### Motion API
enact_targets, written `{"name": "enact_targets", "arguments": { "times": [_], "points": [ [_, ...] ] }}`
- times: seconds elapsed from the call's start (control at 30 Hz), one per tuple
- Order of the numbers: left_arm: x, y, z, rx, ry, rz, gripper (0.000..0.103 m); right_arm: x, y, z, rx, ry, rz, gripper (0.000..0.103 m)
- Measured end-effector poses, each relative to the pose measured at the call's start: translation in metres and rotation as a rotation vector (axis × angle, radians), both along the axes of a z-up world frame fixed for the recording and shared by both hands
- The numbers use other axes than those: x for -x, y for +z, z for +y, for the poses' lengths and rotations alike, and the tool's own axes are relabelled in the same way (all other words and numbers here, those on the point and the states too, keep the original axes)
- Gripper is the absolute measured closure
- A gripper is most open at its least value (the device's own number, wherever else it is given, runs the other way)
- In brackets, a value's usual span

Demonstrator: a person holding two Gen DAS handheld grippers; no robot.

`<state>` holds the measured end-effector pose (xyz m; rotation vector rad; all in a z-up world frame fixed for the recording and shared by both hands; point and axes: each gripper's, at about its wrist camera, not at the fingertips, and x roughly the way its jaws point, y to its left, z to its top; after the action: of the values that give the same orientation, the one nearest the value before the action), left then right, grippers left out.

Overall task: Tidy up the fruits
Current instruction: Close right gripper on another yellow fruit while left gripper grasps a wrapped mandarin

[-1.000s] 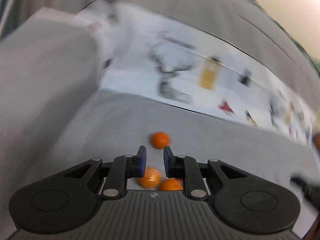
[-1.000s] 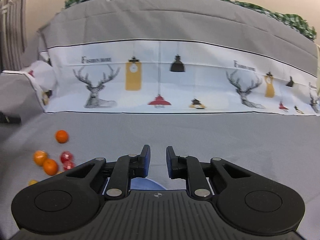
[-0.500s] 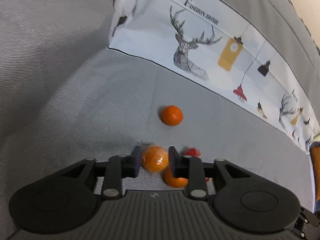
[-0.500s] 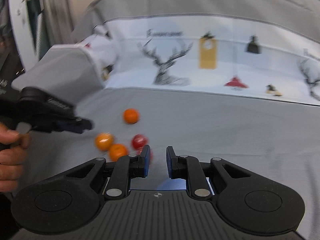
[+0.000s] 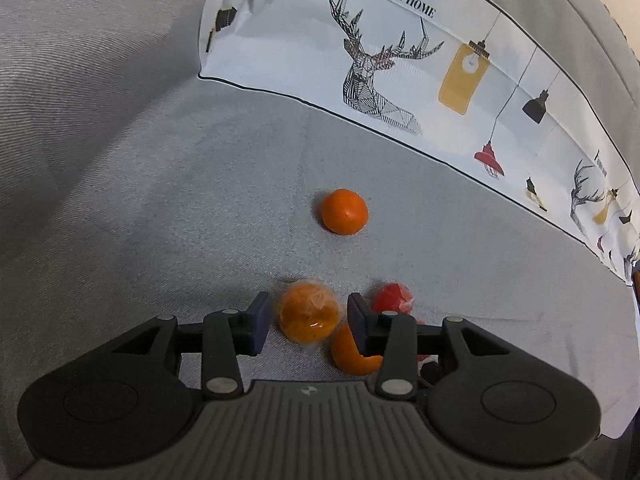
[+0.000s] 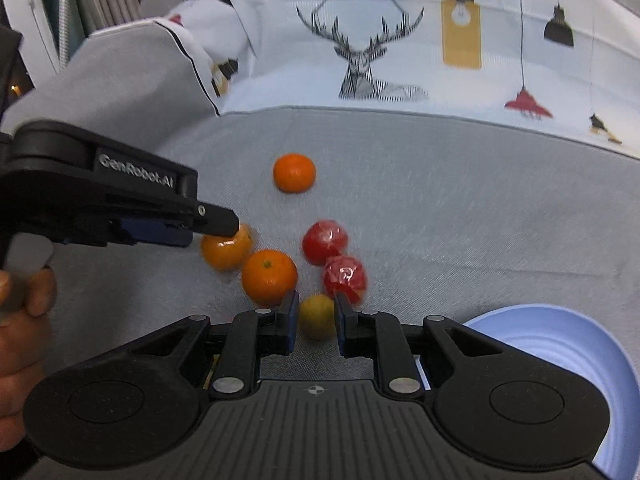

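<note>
Left gripper (image 5: 305,316) with jaws just opening around a plastic-wrapped orange (image 5: 309,312) on the grey bedcover (image 5: 200,208), apparently not pressing it, right gripper (image 6: 316,322) jaws just parting, straddling a small yellow fruit (image 6: 317,316), blue bowl (image 6: 560,340) beside.

both wrist views look steeply down, close, sharing the fruit cluster (image 5: 310,317).
</note>
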<state>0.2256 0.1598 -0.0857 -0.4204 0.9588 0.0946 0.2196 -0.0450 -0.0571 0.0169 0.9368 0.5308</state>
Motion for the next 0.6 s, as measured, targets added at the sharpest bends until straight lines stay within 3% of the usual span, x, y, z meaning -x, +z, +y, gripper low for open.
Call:
{"name": "enact_targets", "arguments": {
  "times": [0.03,0.37,0.47,0.6],
  "points": [
    [-0.001,-0.002,-0.001,0.000,-0.006,0.007,0.056,-0.001,-0.002,0.002,0.012,-0.001,-0.001,0.073],
    [-0.011,-0.013,-0.010,-0.065,-0.028,0.063,0.054,-0.002,-0.011,0.015,0.057,0.016,0.014,0.075],
    [-0.011,-0.012,-0.008,-0.057,-0.029,0.060,0.063,-0.001,-0.009,0.015,0.058,0.022,0.012,0.075],
    [-0.006,-0.005,-0.005,-0.096,0.002,0.044,0.063,0.001,-0.006,0.011,0.061,0.030,0.008,0.075]
  ]
}}
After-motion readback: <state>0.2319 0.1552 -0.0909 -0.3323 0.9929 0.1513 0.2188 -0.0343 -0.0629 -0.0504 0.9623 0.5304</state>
